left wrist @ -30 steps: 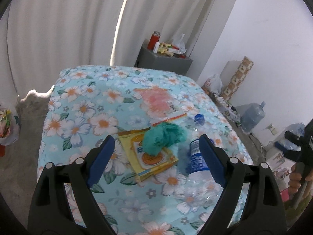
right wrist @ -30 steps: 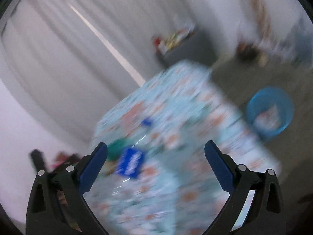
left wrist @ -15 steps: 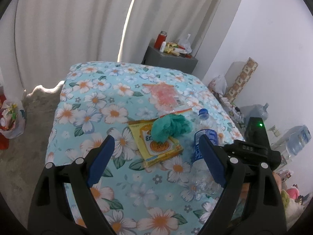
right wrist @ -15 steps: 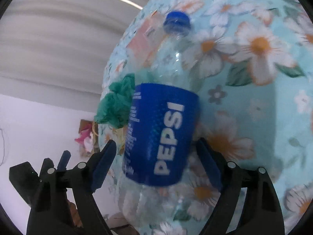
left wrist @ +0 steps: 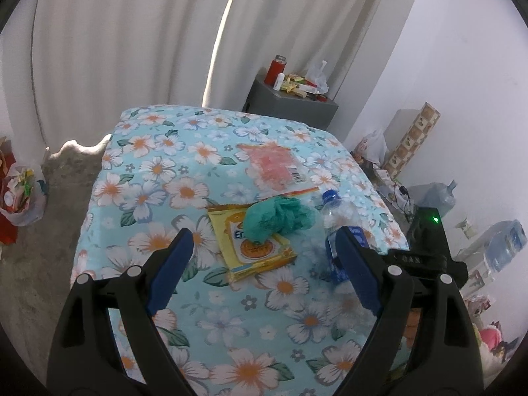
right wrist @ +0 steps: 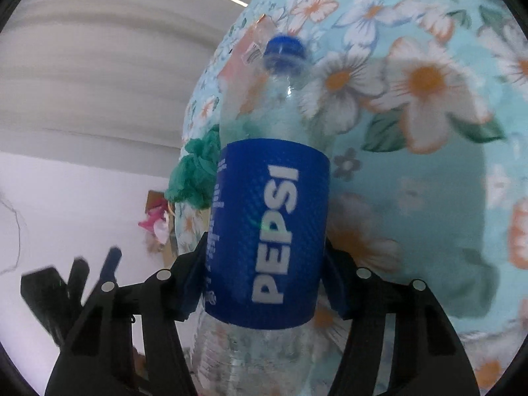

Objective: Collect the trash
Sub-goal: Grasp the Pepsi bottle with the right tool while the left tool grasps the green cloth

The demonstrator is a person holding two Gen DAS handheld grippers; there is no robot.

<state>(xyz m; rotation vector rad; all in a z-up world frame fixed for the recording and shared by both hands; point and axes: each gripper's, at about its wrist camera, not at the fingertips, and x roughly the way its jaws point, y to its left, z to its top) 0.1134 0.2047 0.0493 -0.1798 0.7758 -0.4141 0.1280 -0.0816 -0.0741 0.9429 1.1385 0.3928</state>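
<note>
Right wrist — right gripper (right wrist: pixel 264 283) closing on Pepsi bottle (right wrist: pixel 269 198).

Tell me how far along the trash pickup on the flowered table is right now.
Nothing looks collected yet. In hand: the right gripper has just been closing on the Pepsi bottle, its pads against the label. The left gripper is open and holds nothing. Left on the tablecloth: the yellow packet, the green crumpled wad on it and the pink wrapper.
</note>
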